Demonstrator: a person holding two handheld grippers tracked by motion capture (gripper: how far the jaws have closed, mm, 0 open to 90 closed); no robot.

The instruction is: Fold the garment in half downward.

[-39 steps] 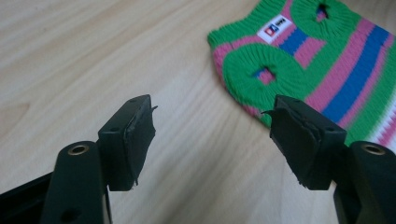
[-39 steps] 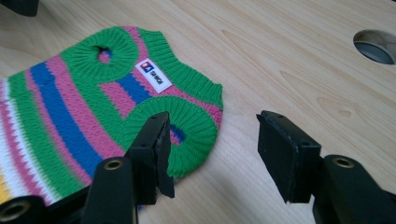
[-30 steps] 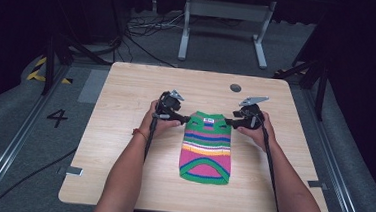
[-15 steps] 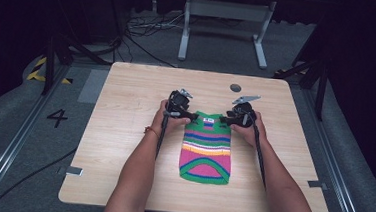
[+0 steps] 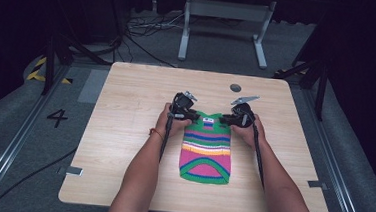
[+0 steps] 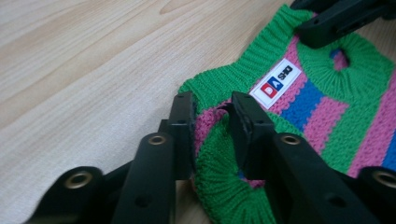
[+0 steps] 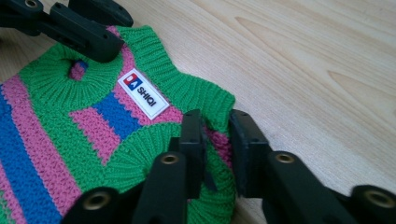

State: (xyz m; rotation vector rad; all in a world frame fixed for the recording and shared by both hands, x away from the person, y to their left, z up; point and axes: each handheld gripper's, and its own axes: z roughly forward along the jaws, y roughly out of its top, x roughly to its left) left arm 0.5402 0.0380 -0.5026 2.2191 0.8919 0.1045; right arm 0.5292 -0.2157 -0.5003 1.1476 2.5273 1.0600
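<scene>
A small striped knit sweater [image 5: 206,148] lies flat near the middle of the wooden table [image 5: 124,131], its long axis running 12 to 6 o'clock, collar toward 12. The left gripper [image 5: 191,117] pinches the knit at the 10 o'clock armhole, jaws clamped on green ribbing; the right gripper [image 5: 225,119] grips the 2 o'clock armhole likewise. A white label [image 6: 279,82] sits below the collar.

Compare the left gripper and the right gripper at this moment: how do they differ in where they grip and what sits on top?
The left gripper pinches the sweater at its left shoulder corner; the right gripper pinches the right shoulder corner. The right gripper carries a grey plate on top that sticks out clearly, while the left gripper's top looks more compact. Both have their jaws closed on green ribbed knit near the collar, at about the same height on the table.
</scene>
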